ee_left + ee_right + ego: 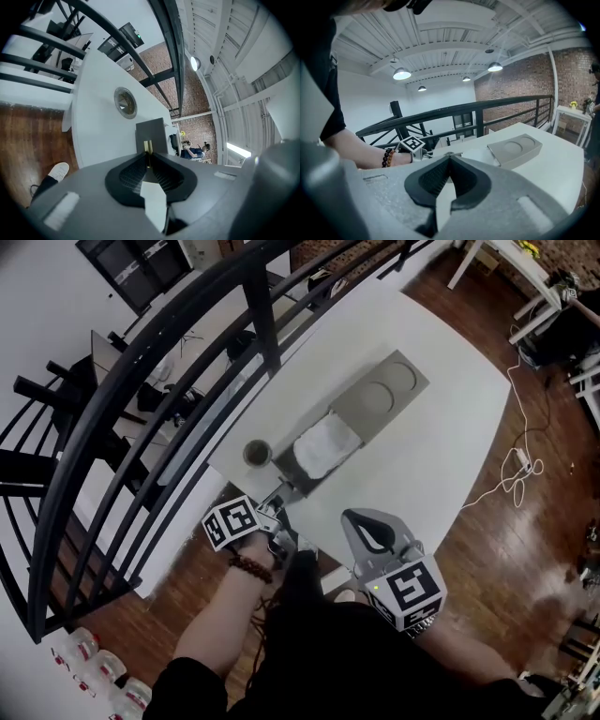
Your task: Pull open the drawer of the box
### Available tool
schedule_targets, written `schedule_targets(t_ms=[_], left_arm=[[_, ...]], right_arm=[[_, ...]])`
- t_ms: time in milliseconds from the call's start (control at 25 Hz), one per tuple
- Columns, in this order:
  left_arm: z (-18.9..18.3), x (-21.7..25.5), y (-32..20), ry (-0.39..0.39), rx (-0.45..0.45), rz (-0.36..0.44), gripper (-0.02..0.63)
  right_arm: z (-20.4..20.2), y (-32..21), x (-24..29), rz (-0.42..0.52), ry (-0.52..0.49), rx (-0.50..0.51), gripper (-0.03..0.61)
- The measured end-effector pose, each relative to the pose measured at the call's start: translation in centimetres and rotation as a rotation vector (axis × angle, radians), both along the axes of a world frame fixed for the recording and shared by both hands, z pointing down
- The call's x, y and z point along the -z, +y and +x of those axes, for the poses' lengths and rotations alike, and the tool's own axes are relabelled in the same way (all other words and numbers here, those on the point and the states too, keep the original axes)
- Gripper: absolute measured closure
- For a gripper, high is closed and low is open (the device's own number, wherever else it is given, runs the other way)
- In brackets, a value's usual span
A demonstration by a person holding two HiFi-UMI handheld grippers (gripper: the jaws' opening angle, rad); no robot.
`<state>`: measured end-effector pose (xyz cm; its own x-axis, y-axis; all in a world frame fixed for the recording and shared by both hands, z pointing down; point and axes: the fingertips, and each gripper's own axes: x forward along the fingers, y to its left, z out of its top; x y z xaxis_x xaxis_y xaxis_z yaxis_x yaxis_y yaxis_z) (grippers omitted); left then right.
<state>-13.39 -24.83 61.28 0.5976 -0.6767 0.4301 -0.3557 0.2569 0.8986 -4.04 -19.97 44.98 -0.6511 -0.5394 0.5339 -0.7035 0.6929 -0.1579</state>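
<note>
A grey box (389, 385) with two round recesses on top lies on the white table (441, 456). Its drawer (323, 448) stands pulled out toward me, and something white lies inside it. My left gripper (281, 496) is shut on the drawer's small handle (147, 146) at the dark drawer front (152, 133). My right gripper (354, 518) hovers near the table's near edge, to the right of the drawer, shut with nothing in it. In the right gripper view the box (515, 149) lies ahead to the right.
A small round cup (256, 454) stands on the table just left of the drawer, and the cup (125, 102) also shows in the left gripper view. A black railing (187, 381) runs along the table's far left side. A white cable (511, 479) lies on the wooden floor.
</note>
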Motion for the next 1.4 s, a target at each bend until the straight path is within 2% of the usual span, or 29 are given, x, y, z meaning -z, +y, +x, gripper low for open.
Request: schedule_targets(t_ms=[840, 1160, 1400], left_arm=[[-2.6, -0.5, 2.3, -0.023, 0.064, -0.012, 0.561], [-2.6, -1.0, 2.6, -0.076, 0.058, -0.021, 0.554], [-3.4, -0.2, 2.9, -0.172, 0.058, 0.002, 0.540]], right_arm=[[-1.1, 0.6, 0.3, 0.013, -0.018, 0.052, 0.586], [-1.0, 1.2, 0.6, 0.022, -0.025, 0.050, 0.586], [-0.1, 1.9, 1.0, 0.043, -0.035, 0.043, 0.586]])
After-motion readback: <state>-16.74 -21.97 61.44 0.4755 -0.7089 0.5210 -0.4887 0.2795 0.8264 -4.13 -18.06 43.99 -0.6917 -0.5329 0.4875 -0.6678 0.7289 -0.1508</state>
